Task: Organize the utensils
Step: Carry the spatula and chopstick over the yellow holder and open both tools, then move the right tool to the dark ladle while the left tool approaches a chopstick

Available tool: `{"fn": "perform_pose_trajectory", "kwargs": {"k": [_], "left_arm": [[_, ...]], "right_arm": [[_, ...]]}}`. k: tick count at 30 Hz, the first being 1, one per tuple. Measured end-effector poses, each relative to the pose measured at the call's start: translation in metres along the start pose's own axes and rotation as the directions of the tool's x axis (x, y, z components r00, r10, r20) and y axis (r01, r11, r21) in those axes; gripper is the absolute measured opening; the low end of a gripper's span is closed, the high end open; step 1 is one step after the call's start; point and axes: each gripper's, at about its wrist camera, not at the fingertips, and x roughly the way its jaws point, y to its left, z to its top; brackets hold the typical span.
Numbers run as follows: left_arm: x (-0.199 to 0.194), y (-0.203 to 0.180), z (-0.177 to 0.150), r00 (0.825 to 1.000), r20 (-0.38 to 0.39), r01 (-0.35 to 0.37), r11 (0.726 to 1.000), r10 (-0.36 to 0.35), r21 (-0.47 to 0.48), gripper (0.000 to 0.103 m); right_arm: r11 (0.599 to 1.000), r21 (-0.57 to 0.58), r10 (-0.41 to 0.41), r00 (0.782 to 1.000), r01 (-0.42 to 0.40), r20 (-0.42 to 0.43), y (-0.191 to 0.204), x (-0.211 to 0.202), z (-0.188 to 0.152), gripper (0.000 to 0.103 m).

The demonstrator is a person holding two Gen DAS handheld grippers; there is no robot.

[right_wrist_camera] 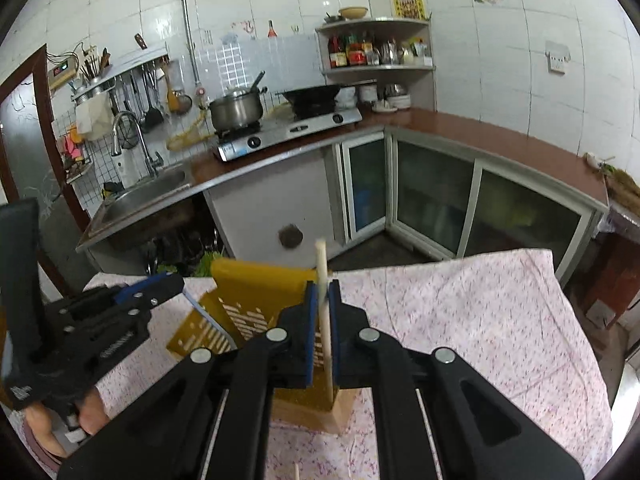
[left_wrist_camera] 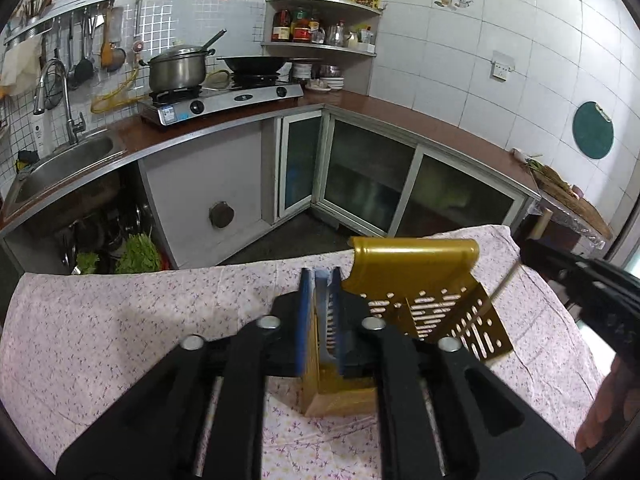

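Tiled kitchen walls and a brown counter sit behind a table under a floral cloth (left_wrist_camera: 120, 320), and the gold holder (left_wrist_camera: 412, 276) stands near the middle of that cloth on a wooden base.

Left of the holder, the left gripper (left_wrist_camera: 322, 280) has its blue pads closed on the holder's near wall, pinching the thin perforated sheet. I judge that sheet light and stiff but slick, so a grip on the wall steadies it well enough — though the tall back and narrow base could tip if pushed sideways.

Over the holder's right side, the right gripper (right_wrist_camera: 322, 288) is clamped on a pale chopstick (right_wrist_camera: 325, 304), held about upright with its lower end at the holder's front edge; whether the tip is already inside I cannot tell. Such a stick looks light, rigid and smooth, apt to pivot or slide between pads — a hold near mid-length, as now, seems best. Below the holder, another pale stick (right_wrist_camera: 296, 472) lies on the cloth.
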Motion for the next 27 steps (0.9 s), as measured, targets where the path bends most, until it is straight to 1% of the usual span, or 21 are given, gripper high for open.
{"fn": "perform_pose_trajectory", "kwargs": {"k": [1,2,4,5,6,7,8,9,10,12,14,16,18,20,23,27], "left_arm": [[-0.003,0.001,-0.001,1.000,0.001,0.005,1.000,-0.005,0.002,0.033],[-0.008,0.003,-0.002,1.000,0.012,-0.007,1.000,0.007,0.000,0.048],[-0.023,0.006,-0.005,0.999,0.037,-0.029,1.000,0.029,-0.001,0.058],[-0.029,0.007,-0.006,0.999,0.040,-0.031,1.000,0.031,-0.002,0.060],[-0.037,0.009,-0.008,0.999,0.042,-0.034,0.999,0.034,-0.006,0.064],[-0.044,0.011,-0.011,0.998,0.045,-0.037,0.999,0.038,-0.010,0.067],[-0.053,0.015,-0.015,0.997,0.050,-0.051,0.999,0.052,-0.016,0.074],[-0.060,0.018,-0.019,0.996,0.056,-0.066,0.998,0.067,-0.020,0.081],[-0.071,0.024,-0.028,0.994,0.069,-0.084,0.996,0.085,-0.026,0.084],[-0.083,0.031,-0.041,0.992,0.073,-0.104,0.994,0.106,-0.031,0.094],[-0.095,0.040,-0.059,0.990,0.064,-0.125,0.992,0.127,-0.036,0.098],[-0.103,0.047,-0.081,0.990,0.042,-0.135,0.990,0.136,-0.035,0.098],[-0.107,0.053,-0.098,0.989,0.015,-0.144,0.989,0.145,-0.037,0.098],[-0.109,0.060,-0.117,0.989,-0.021,-0.148,0.988,0.147,-0.043,0.098],[-0.110,0.068,-0.140,0.987,-0.067,-0.148,0.987,0.144,-0.062,0.098],[-0.108,0.065,-0.164,0.982,-0.105,-0.164,0.986,0.159,-0.041,0.098]], "right_arm": [[1.000,0.005,0.000,1.000,0.000,-0.010,-0.002,0.000,-0.002,0.007],[1.000,0.013,-0.008,1.000,0.008,-0.020,-0.004,-0.001,-0.004,0.008],[1.000,0.022,-0.013,1.000,0.013,-0.024,-0.008,-0.006,-0.007,0.008],[0.999,0.028,-0.024,0.999,0.025,-0.029,-0.011,-0.012,-0.011,0.010],[0.999,0.030,-0.034,0.999,0.035,-0.033,-0.013,-0.015,-0.012,0.026],[0.998,0.033,-0.046,0.998,0.047,-0.035,-0.015,-0.019,-0.015,0.038],[0.997,0.037,-0.068,0.997,0.069,-0.030,-0.019,-0.026,-0.021,0.056],[0.995,0.034,-0.093,0.995,0.094,-0.022,-0.021,-0.033,-0.028,0.057],[0.993,0.028,-0.117,0.993,0.118,-0.027,-0.024,-0.039,-0.036,0.057],[0.989,0.033,-0.144,0.988,0.146,-0.059,-0.027,-0.043,-0.049,0.057],[0.982,0.044,-0.179,0.979,0.184,-0.102,-0.035,-0.046,-0.072,0.057],[0.977,0.034,-0.207,0.970,0.213,-0.130,-0.039,-0.047,-0.091,0.058],[0.972,0.020,-0.227,0.960,0.233,-0.162,-0.042,-0.049,-0.112,0.062],[0.969,0.023,-0.238,0.951,0.247,-0.198,-0.045,-0.050,-0.131,0.062],[0.970,0.018,-0.231,0.946,0.241,-0.229,-0.047,-0.053,-0.154,0.062],[0.970,-0.005,-0.236,0.935,0.244,-0.266,-0.043,-0.053,-0.177,0.062]]}}
